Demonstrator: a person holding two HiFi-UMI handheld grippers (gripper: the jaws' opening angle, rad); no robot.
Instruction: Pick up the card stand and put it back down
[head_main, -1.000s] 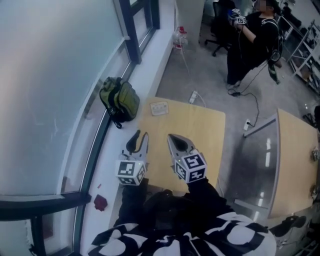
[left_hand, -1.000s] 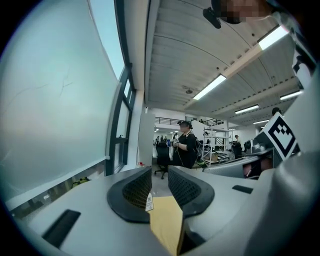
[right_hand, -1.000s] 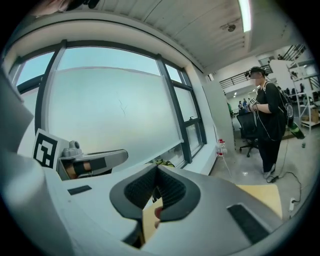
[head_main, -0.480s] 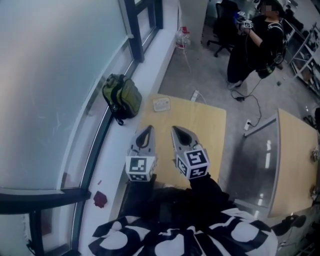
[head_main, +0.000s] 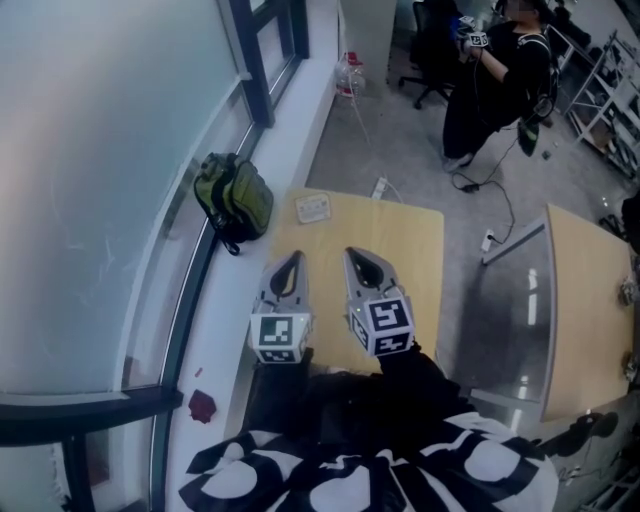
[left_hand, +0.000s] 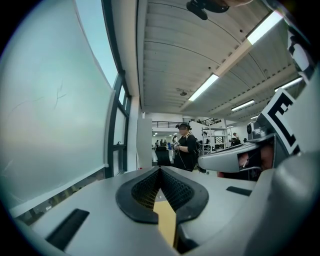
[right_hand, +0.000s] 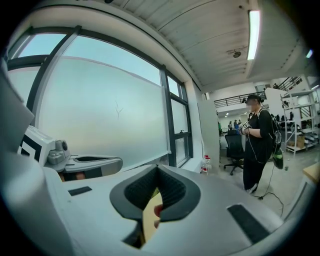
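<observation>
Card stand (head_main: 313, 208) sits at the far left corner of the table (head_main: 405, 250), untouched and well apart from both grippers. Left gripper (head_main: 292, 258) hangs over the table's near left edge with its jaws pressed together and nothing between them; only table wood shows below the pads. Right gripper (head_main: 354, 256) hangs just beside it over the table's near edge, its jaws likewise together at the tips and holding nothing. Assessment: the pick has not begun, and the step in hand is the approach. The next move calls for one gripper to travel toward the table's far left corner, spread its jaws and settle them on either side of the stand. Against the frame a second back, the left gripper's jaws, then slightly parted, are now closed, and the two grippers stand closer together. The stand keeps its place on the table.
</observation>
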